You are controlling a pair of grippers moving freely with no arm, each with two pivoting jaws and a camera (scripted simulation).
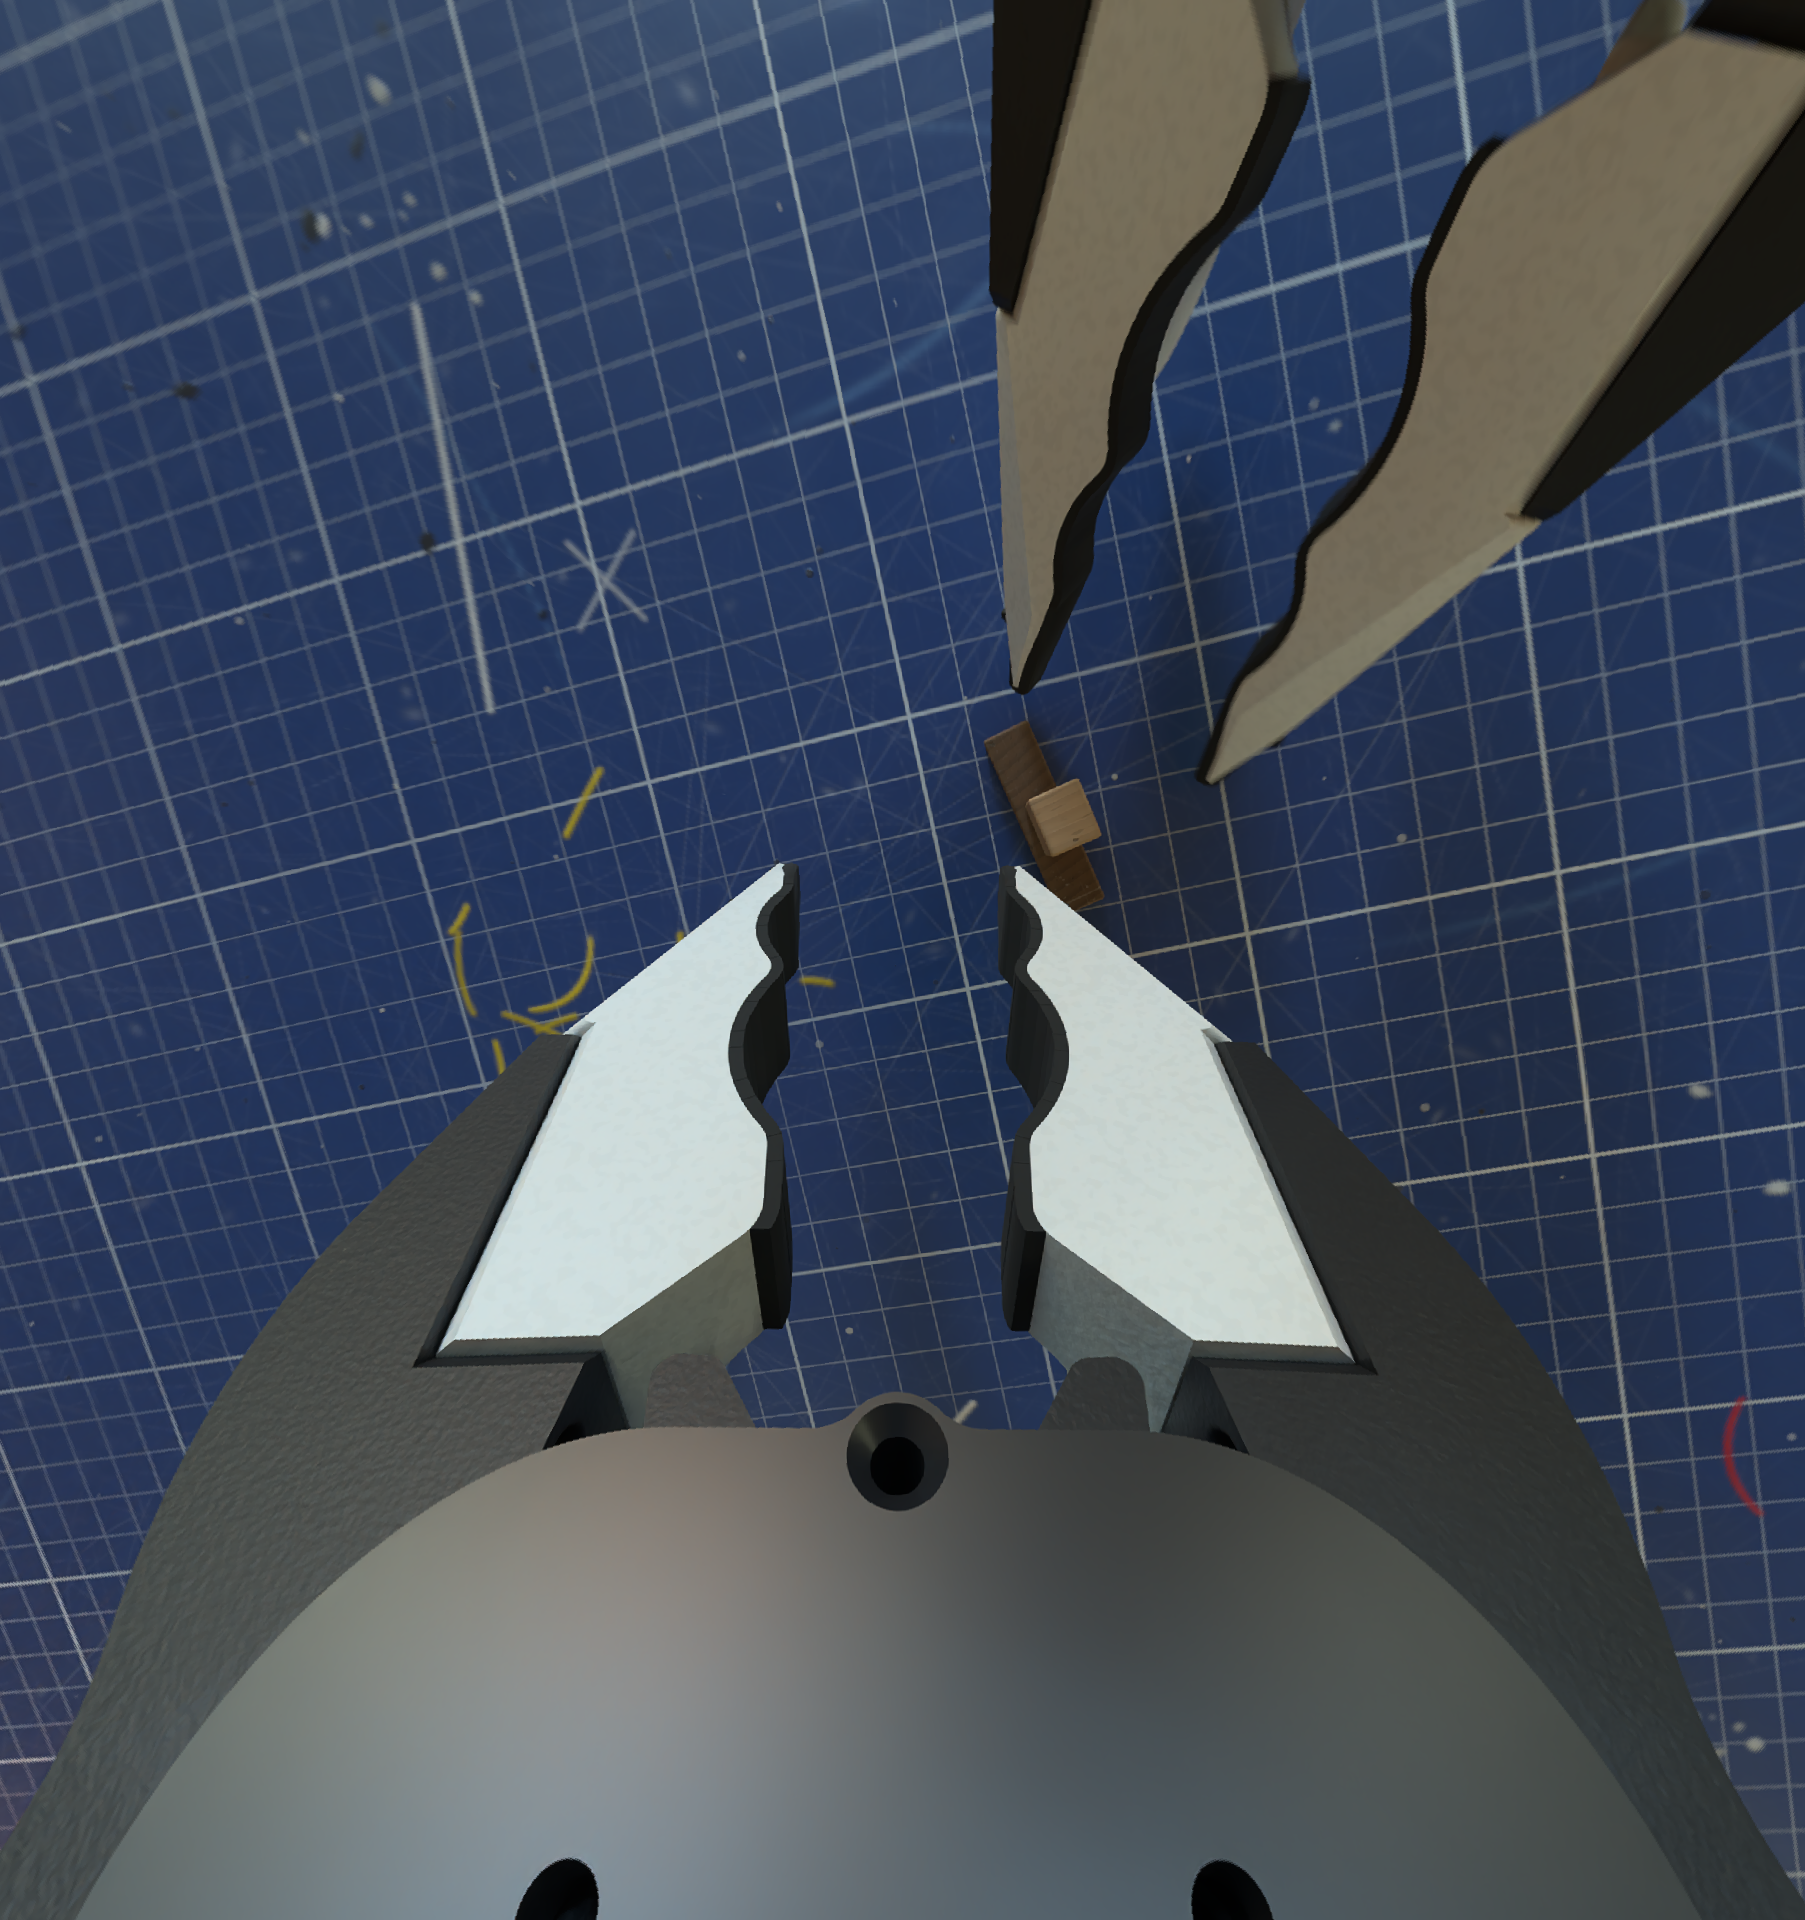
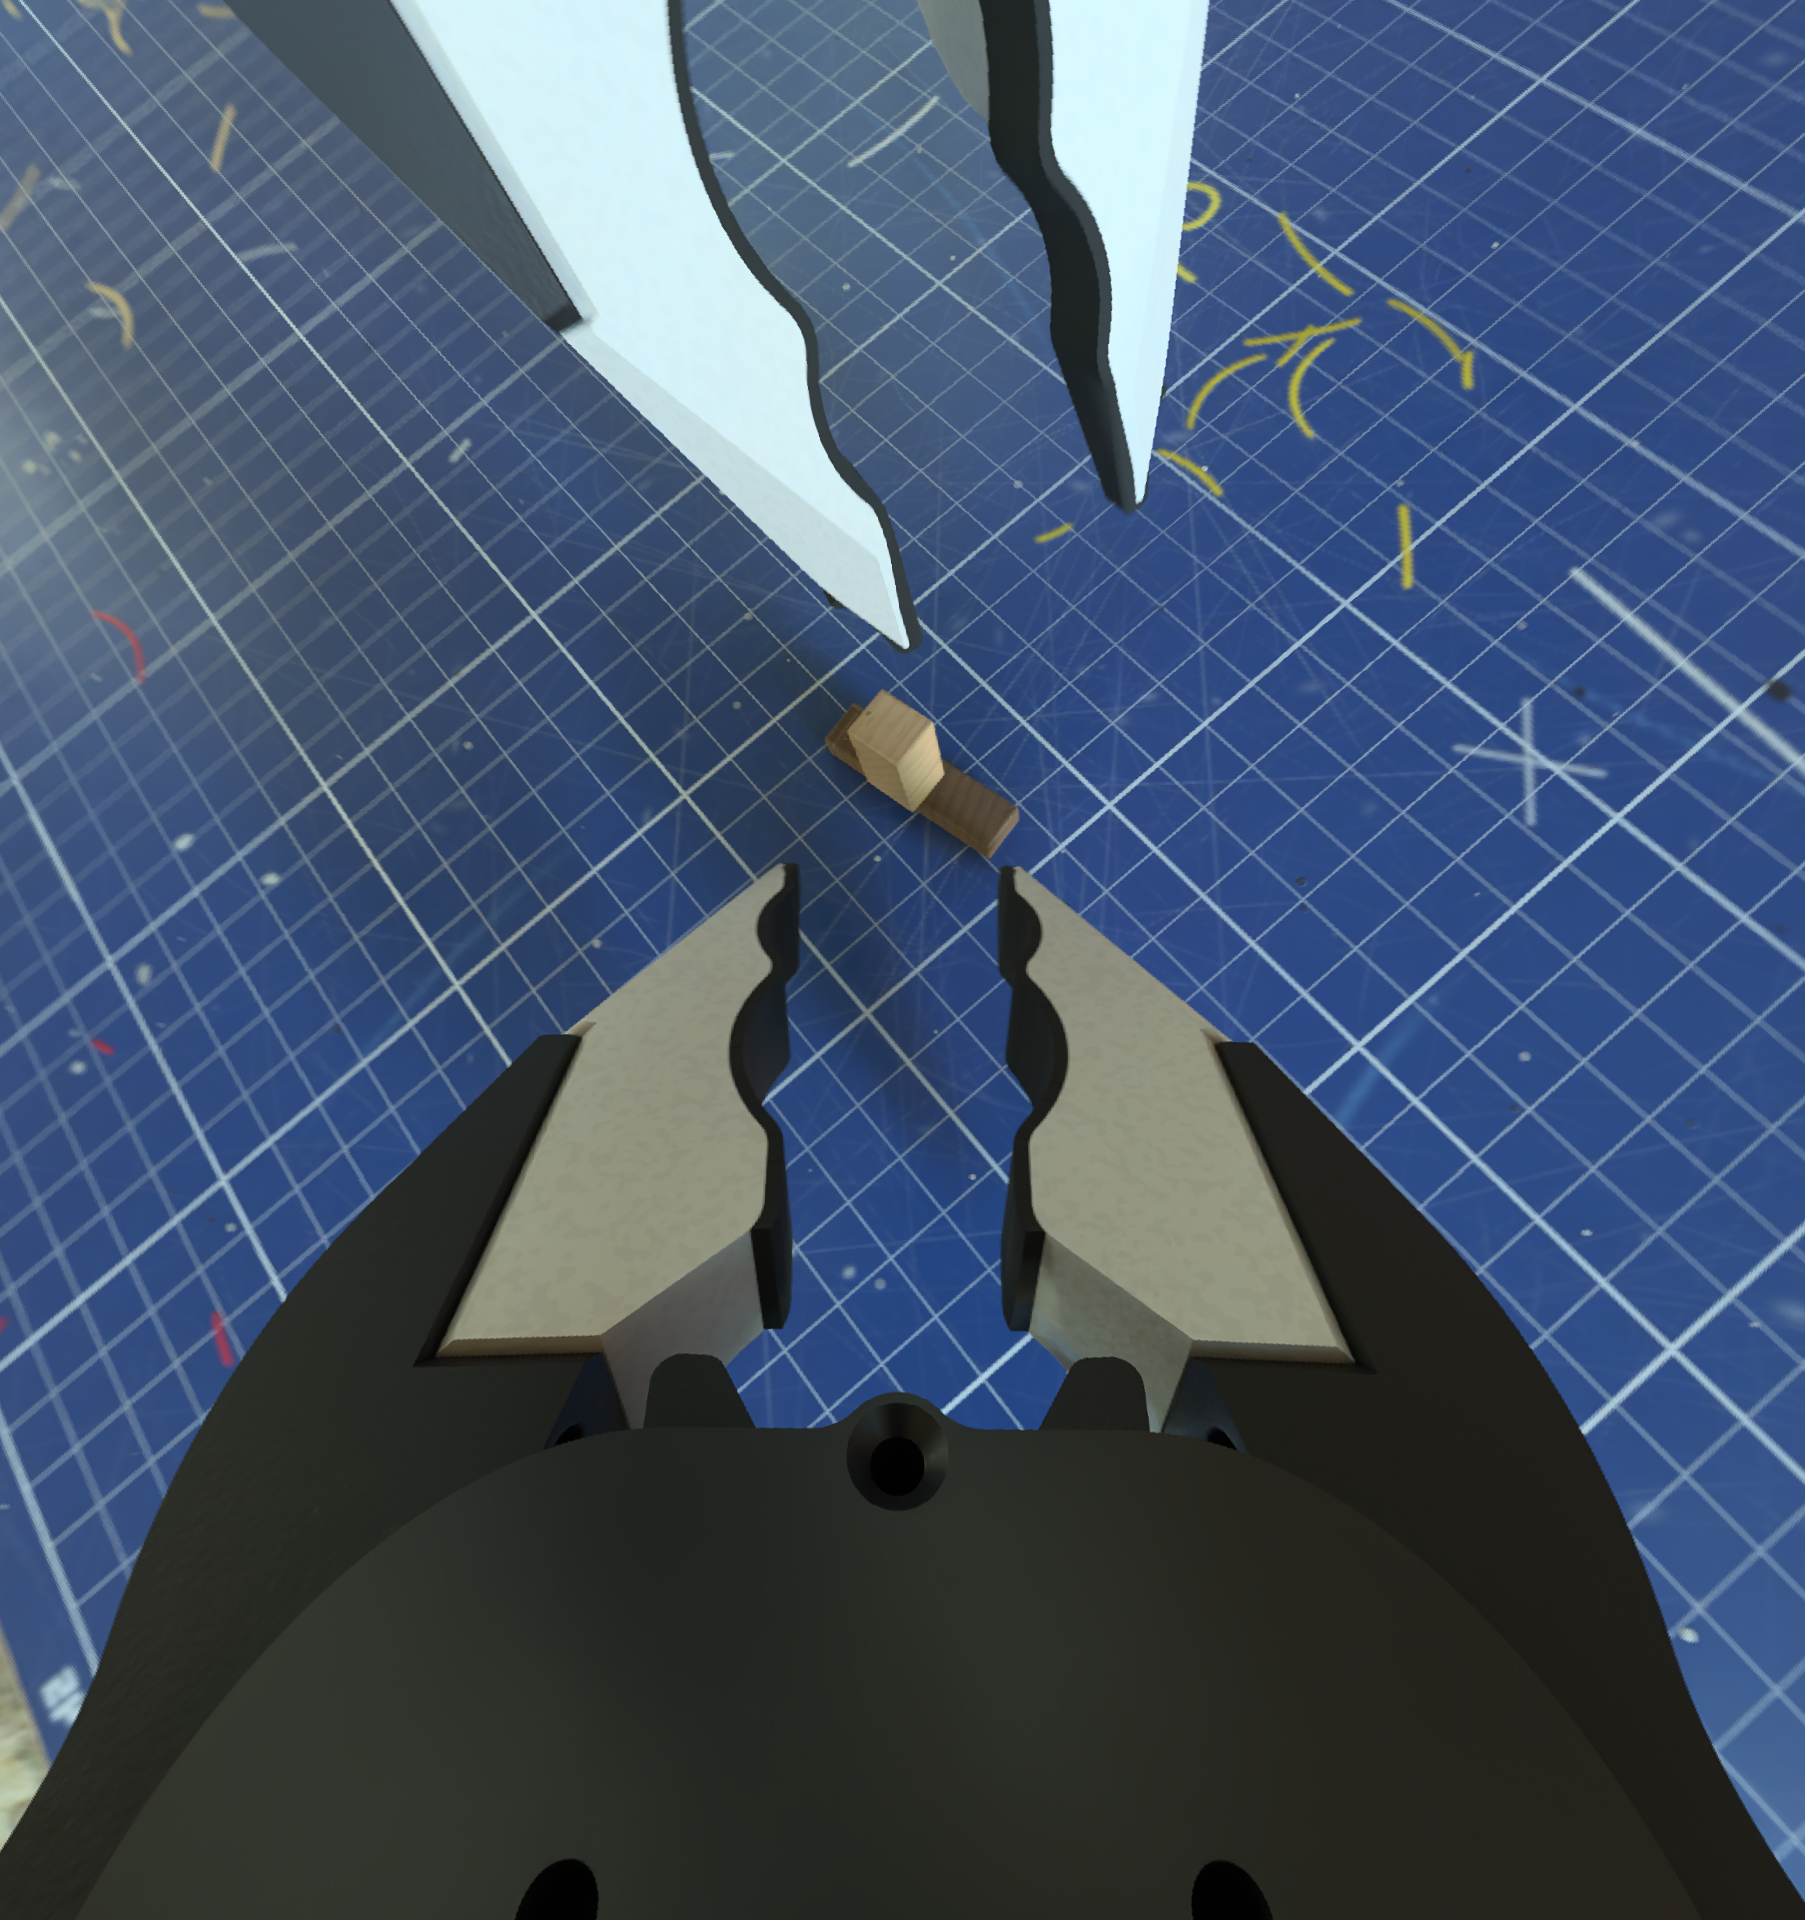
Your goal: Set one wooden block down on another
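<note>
Two wooden blocks sit stacked on a blue grid cutting mat (image 1: 254, 520): a pale cube (image 1: 1062, 816) rests on a dark flat block (image 1: 1017, 764). The left gripper (image 1: 900, 883) and right gripper (image 2: 898, 883) (both spread apart, holding nothing) hang above them.

The left gripper (image 1: 898, 883), with white fingers, is pointing downward with its jaws apart, holding nothing. The right gripper (image 2: 898, 883), with tan fingers, is facing it, also parted and empty.
</note>
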